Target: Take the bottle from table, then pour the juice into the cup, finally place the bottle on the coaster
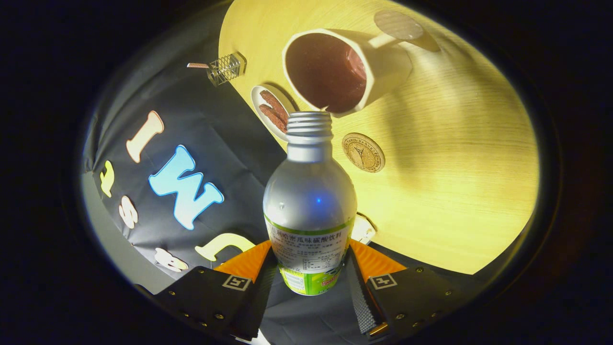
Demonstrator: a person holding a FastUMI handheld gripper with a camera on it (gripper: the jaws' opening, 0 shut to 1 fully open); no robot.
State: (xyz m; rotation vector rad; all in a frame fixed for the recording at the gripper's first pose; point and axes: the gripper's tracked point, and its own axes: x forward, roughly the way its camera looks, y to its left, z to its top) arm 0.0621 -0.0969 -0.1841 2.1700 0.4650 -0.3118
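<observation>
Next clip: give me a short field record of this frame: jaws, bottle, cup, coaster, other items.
jaws: gripper shut on bottle, one jaw on each side of its lower body
bottle: silver bottle, cap off, mouth at the cup's rim
cup: white cup, dark liquid inside
coaster: round coaster bare, beside the bottle neck
other: small dish of brown pieces; wire rack; wooden table

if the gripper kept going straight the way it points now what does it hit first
Likely the cup: the gripper, jaws shut on the bottle, aims the bottle's open mouth at the cup's rim. Depth is unclear.
</observation>
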